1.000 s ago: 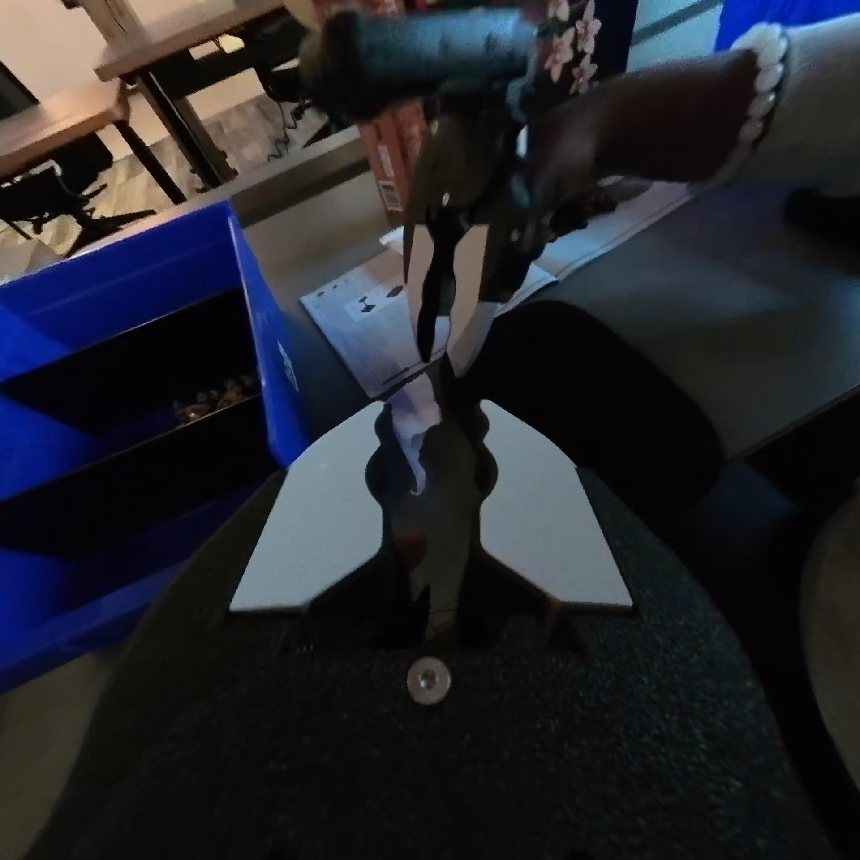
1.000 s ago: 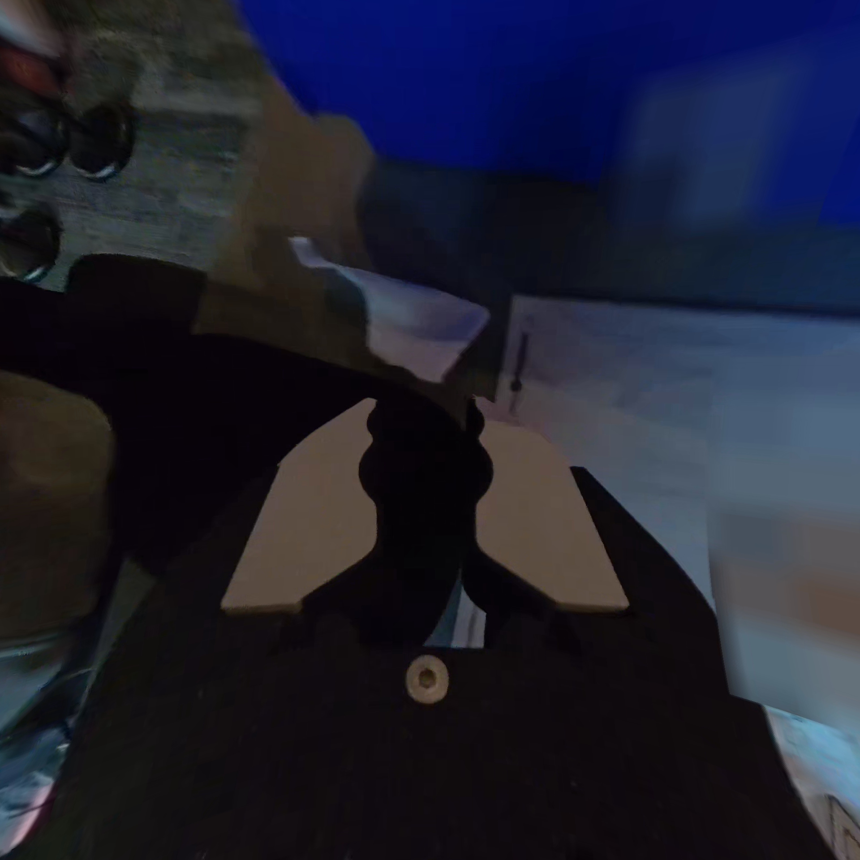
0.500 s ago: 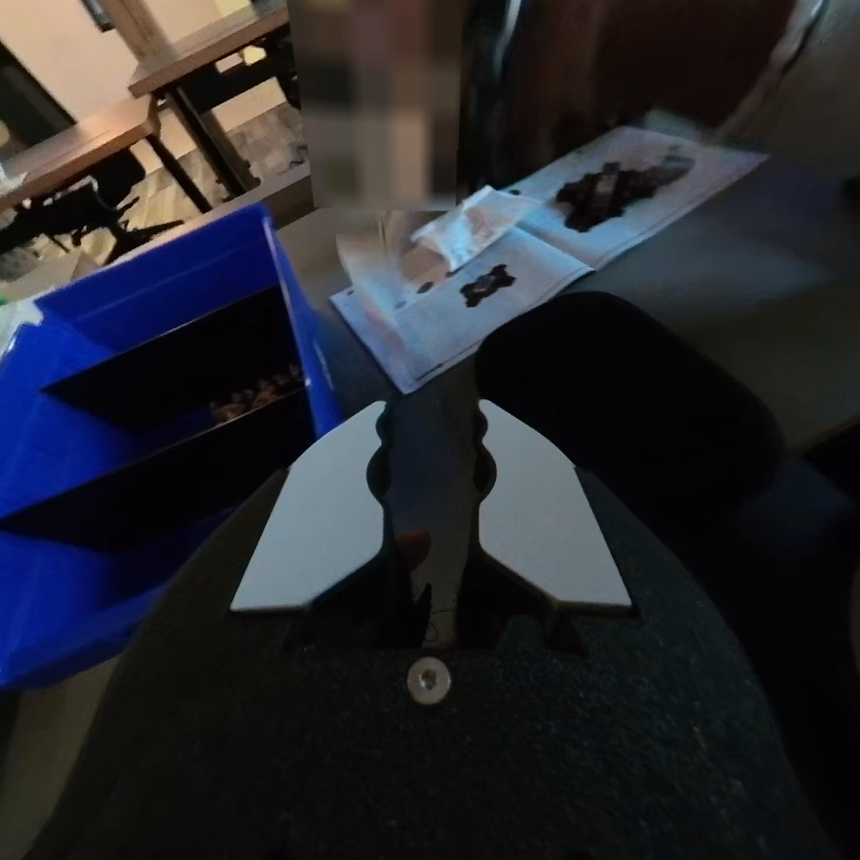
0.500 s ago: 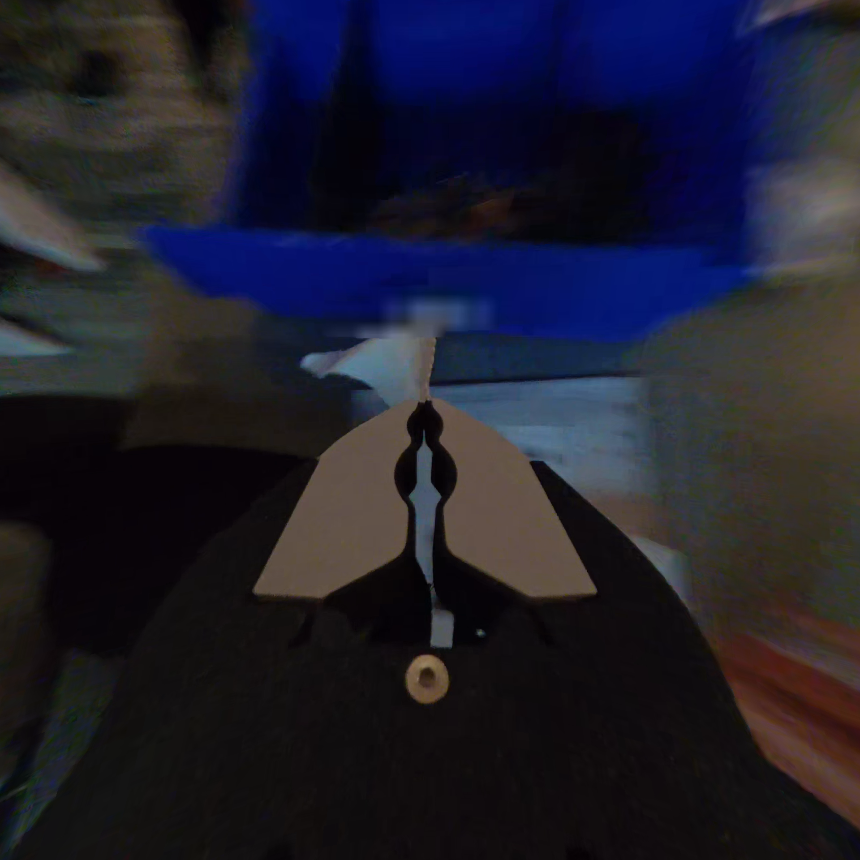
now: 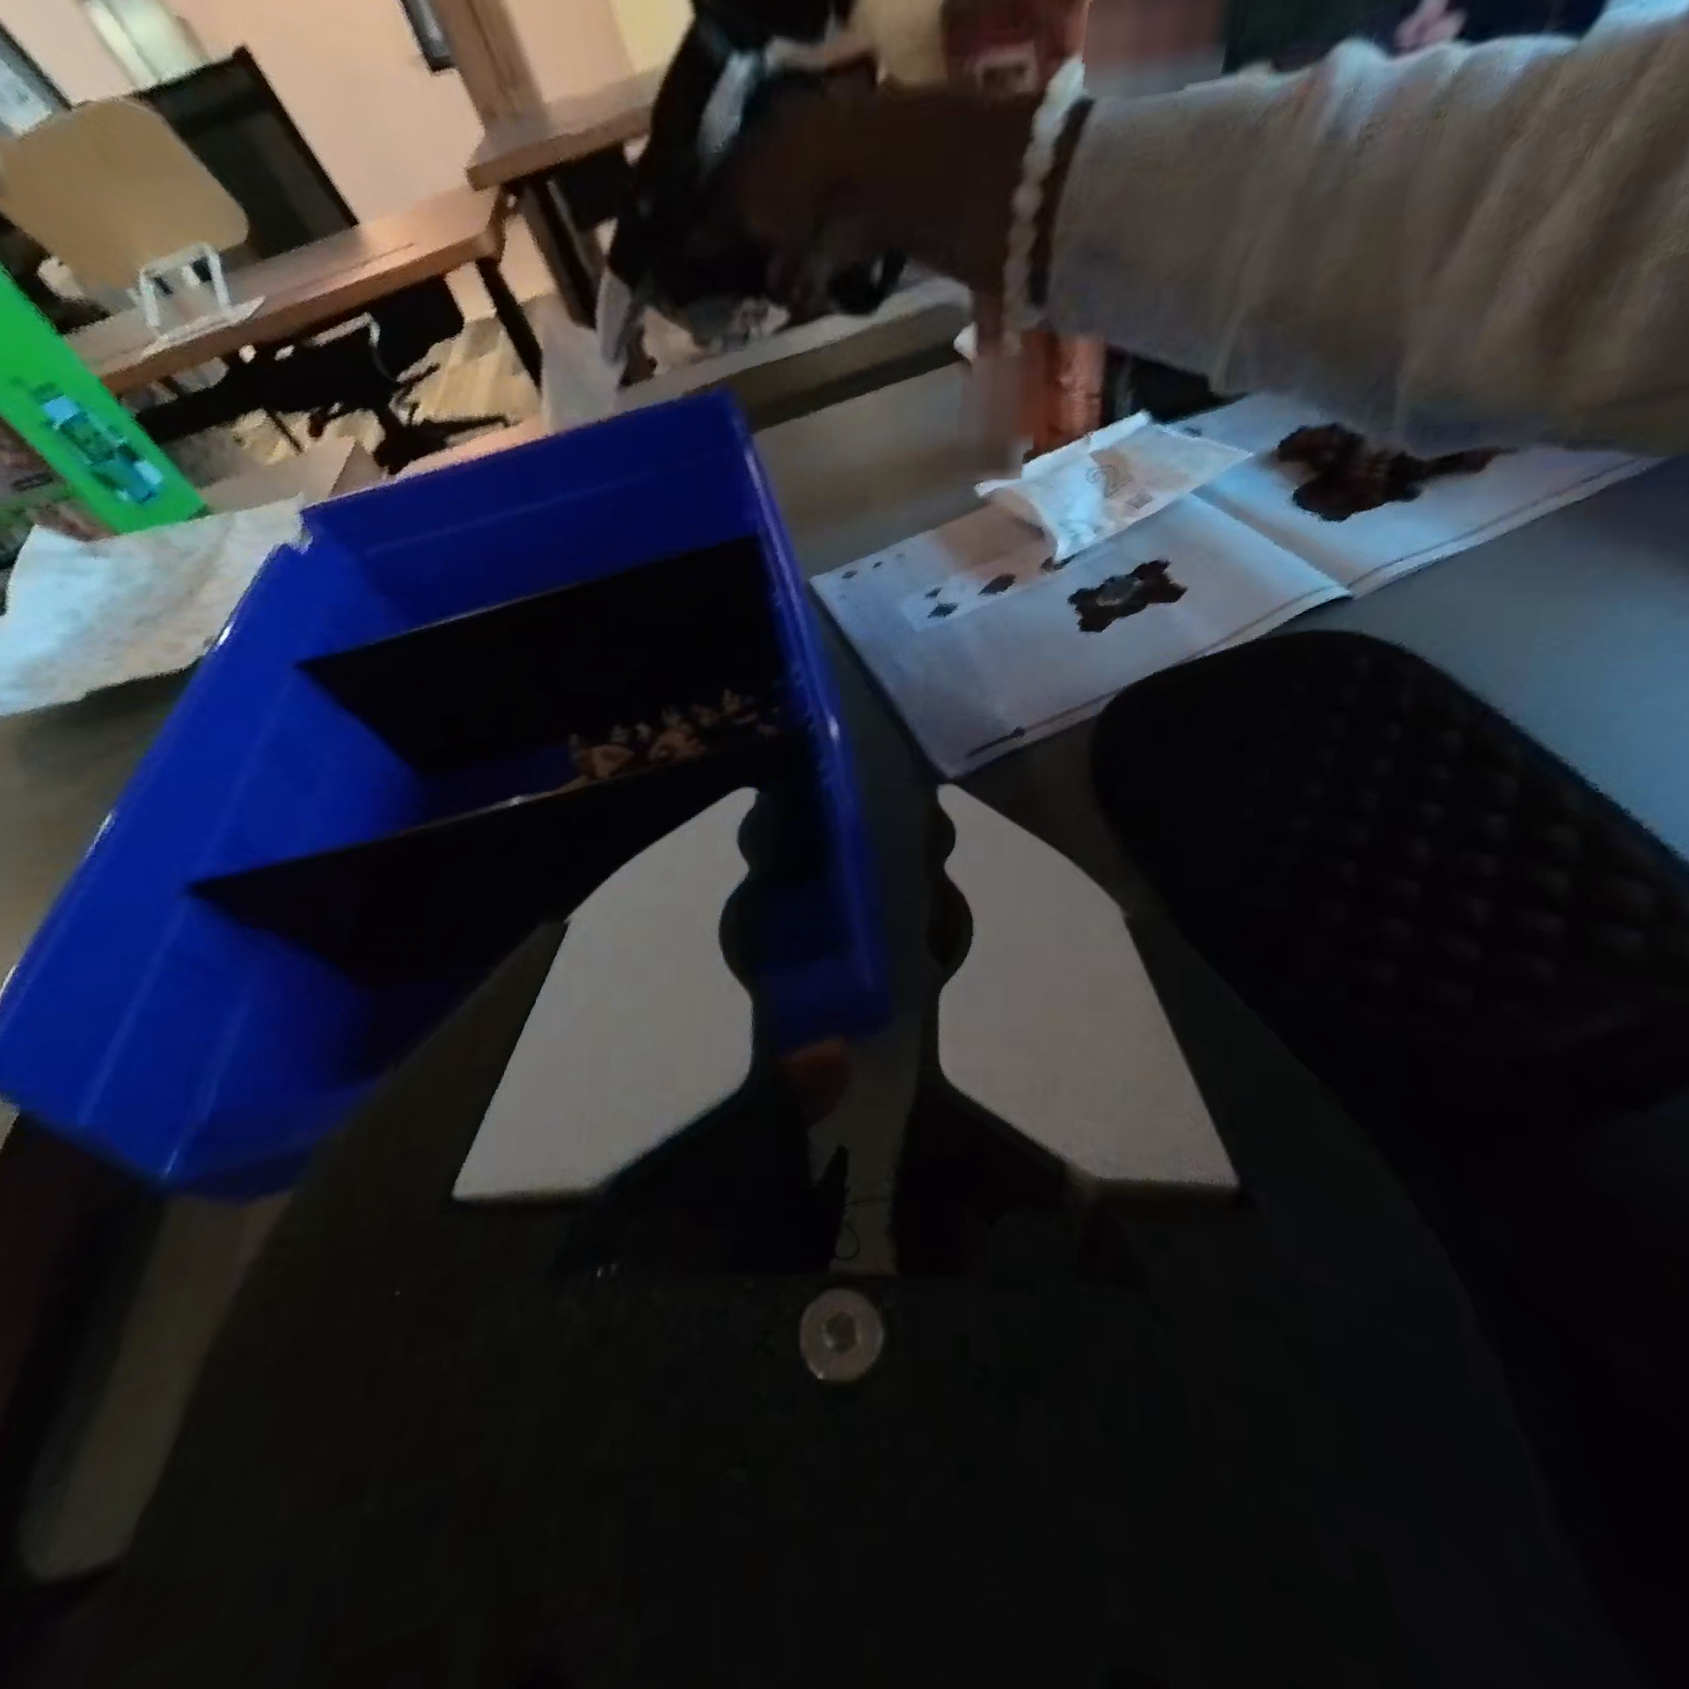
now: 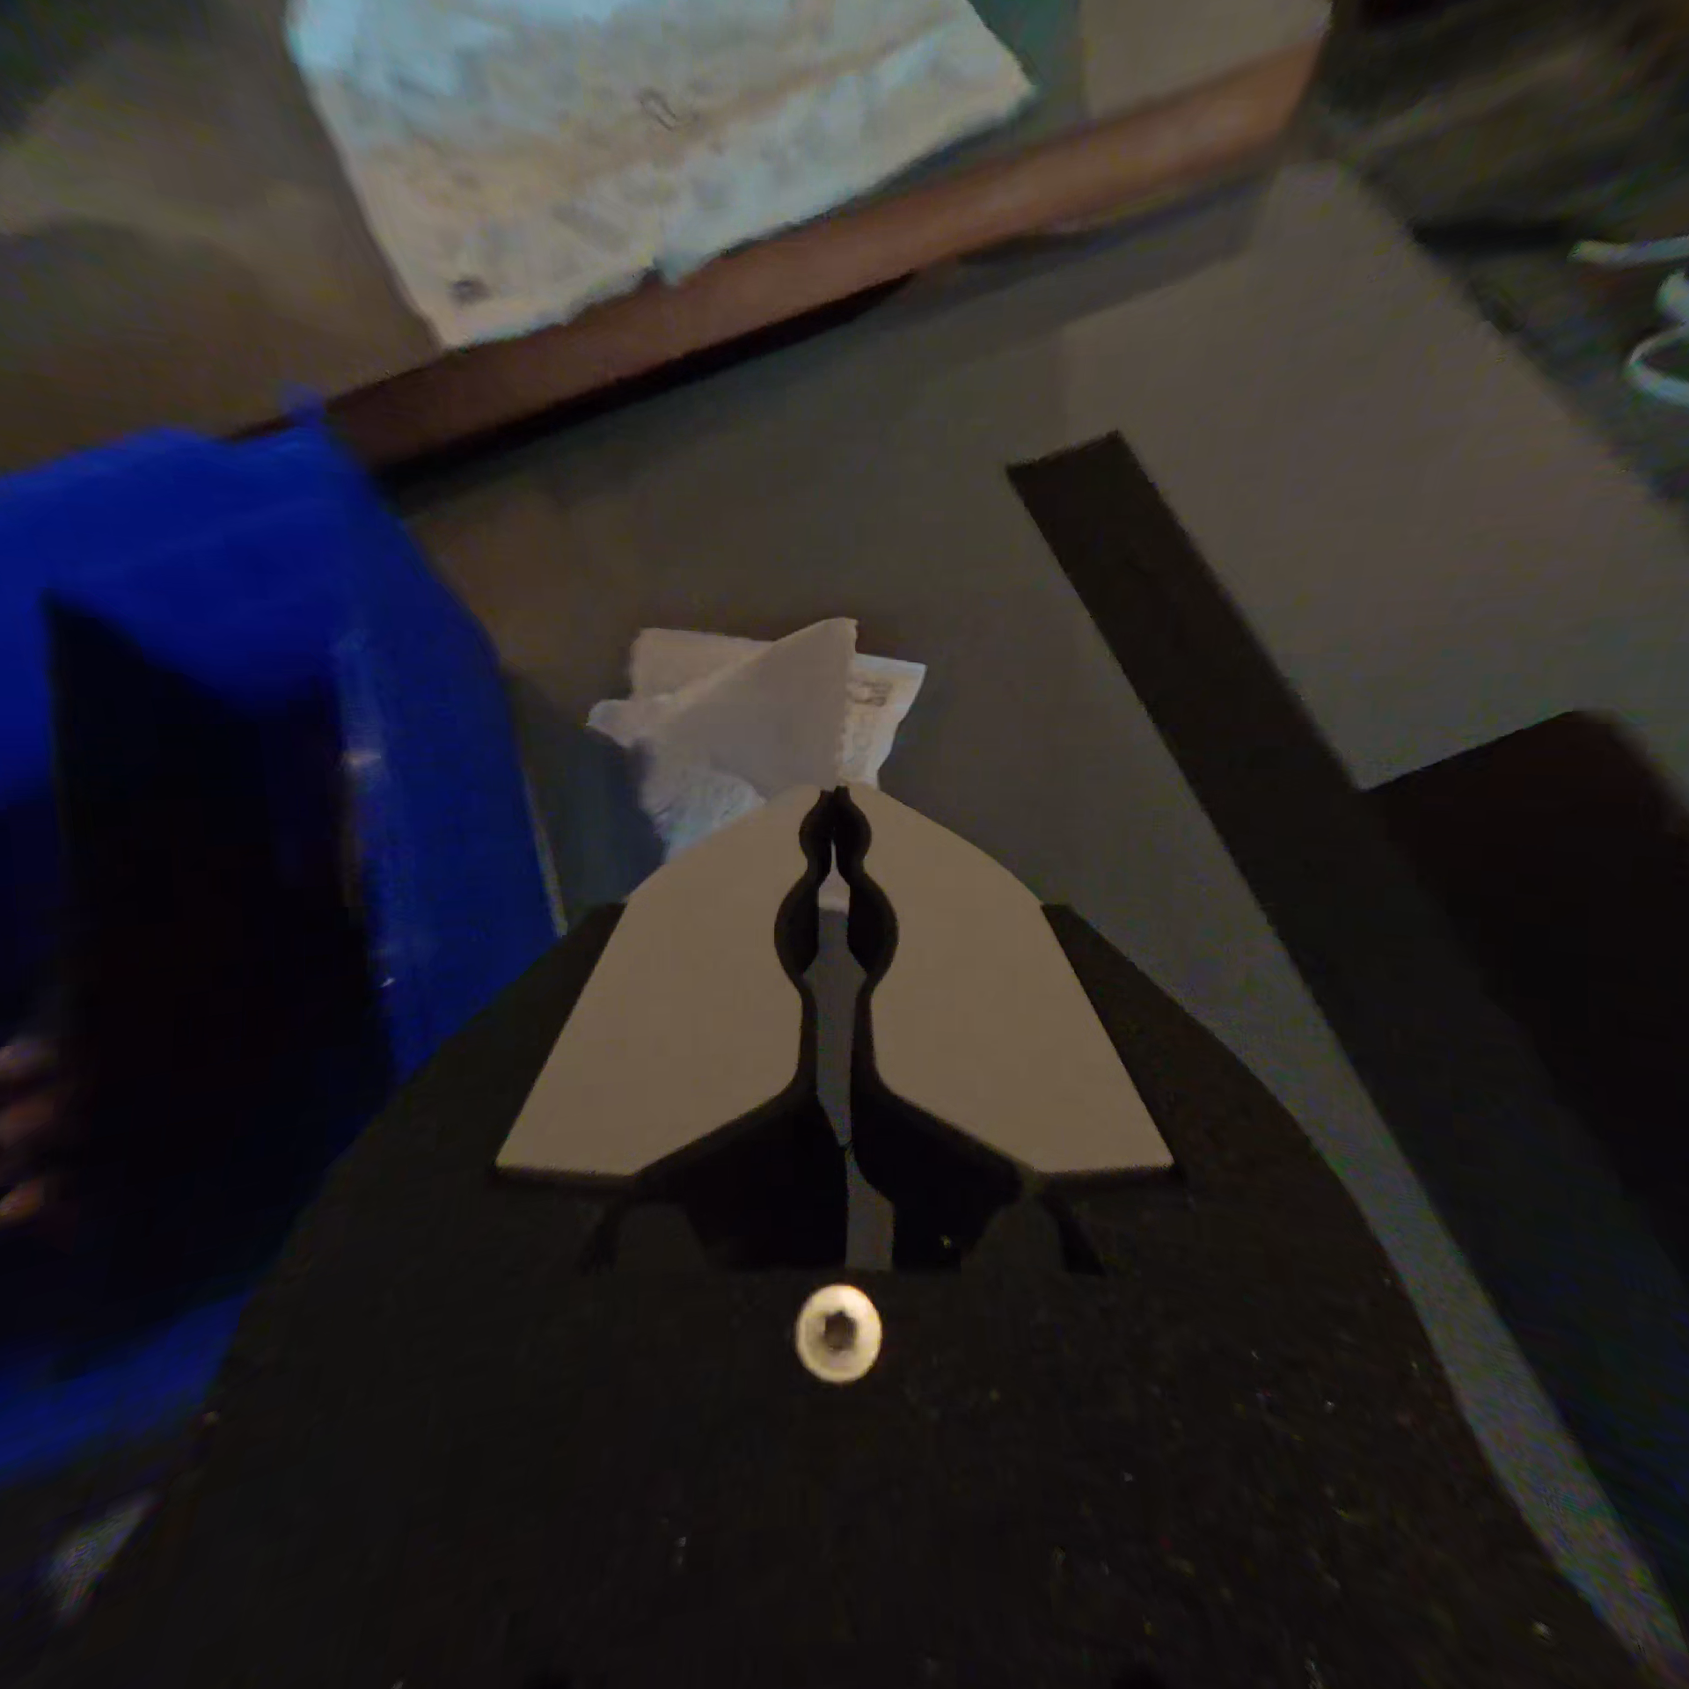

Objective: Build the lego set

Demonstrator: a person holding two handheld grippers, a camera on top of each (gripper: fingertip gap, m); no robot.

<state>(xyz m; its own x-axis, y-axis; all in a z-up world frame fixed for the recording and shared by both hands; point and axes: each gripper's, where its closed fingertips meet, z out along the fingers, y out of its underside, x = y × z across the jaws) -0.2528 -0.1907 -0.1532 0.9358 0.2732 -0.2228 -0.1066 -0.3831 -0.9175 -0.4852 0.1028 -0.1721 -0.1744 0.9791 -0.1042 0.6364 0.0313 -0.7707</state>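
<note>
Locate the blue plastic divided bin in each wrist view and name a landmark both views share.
Left wrist view: blue plastic divided bin fills the left-centre, its right wall between the open left tongs.
Right wrist view: same bin at the left edge.
Shared landmark: crumpled white paper towel.

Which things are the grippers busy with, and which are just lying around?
Busy with:
- left gripper: open, over the blue bin wall
- right gripper: shut on a white paper packet

Just lying around:
- open booklet
- black pad
- crumpled paper towel
- green box
</note>
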